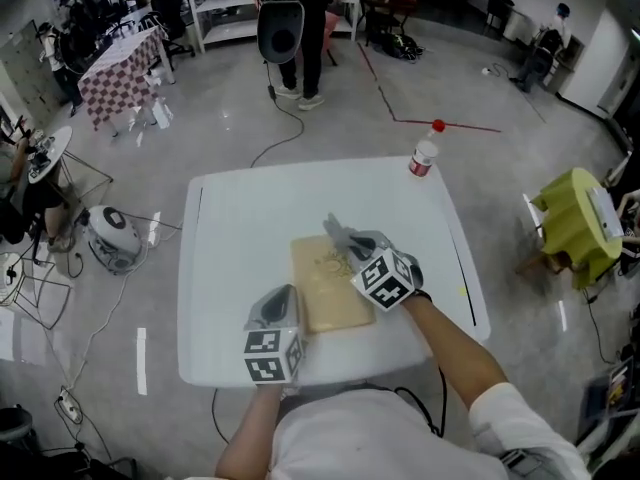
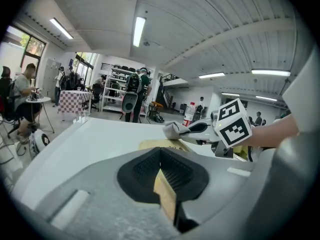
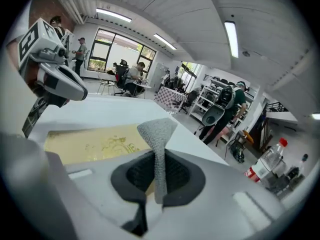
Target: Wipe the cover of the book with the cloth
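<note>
The book is seen lying flat near the centre of the white worktop, a little toward 6 o'clock, its tan cover facing up. The left gripper is set at the book's 7 o'clock corner. In the left gripper view its fingers are closed down on that corner, and a tan wedge of the book is pinched between the pads. The book is thus judged to be steadied against sliding.

The right gripper is held over the book's 1 o'clock side. In the right gripper view its fingers are closed on the grey cloth, which is nipped by a narrow fold, with its free end flared out beyond the tips above the gold lettering. Whether the cloth is pressed on the cover or held just clear of it cannot be told from any view. A bottle with a red cap stands at the worktop's 1 o'clock edge, well apart from the work.

The wiping step is judged to be in hand, with book pinned and cloth brought to the far end of the cover. For the next move, the cloth would need to be laid flatter, so that more than its tip meets the surface, and drawn toward 6 o'clock in overlapping passes. Light pressure is called for, and the left grip should be kept firm so that the book is not dragged along with the stroke.
</note>
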